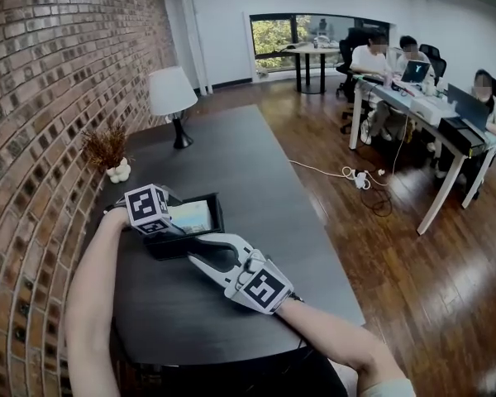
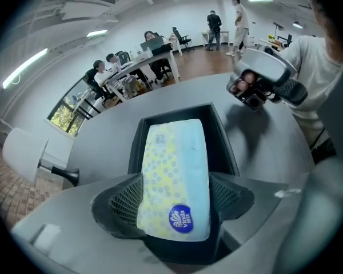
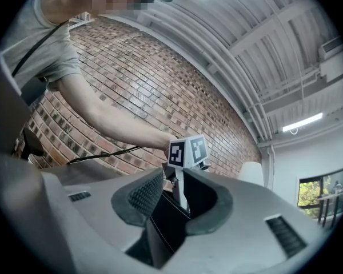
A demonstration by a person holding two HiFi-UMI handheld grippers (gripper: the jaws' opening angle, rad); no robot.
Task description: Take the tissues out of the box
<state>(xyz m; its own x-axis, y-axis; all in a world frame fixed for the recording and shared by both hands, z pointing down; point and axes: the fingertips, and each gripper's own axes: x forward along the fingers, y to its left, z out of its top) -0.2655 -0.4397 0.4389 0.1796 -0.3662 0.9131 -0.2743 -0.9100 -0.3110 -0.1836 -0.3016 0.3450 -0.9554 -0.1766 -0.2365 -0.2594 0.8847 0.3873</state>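
Dark grey matte tabletop (image 1: 256,180) beside a rough red brick wall (image 1: 58,81) carries a black rectangular open-topped box (image 2: 224,144). The right gripper (image 3: 183,190) clamps its thin near wall, while the left gripper (image 2: 177,187) pinches the near end of a pale-blue, yellow-dotted, plastic-wrapped tissue pack (image 2: 174,153) whose far end lies over the box's opening. Held by one end only, the pack could slip from the pads and drop back in, or snag the rim and drag the box if the right grip gives. Its film looks slick and its pillow shape squashy, against ribbed pads and rigid straight walls.
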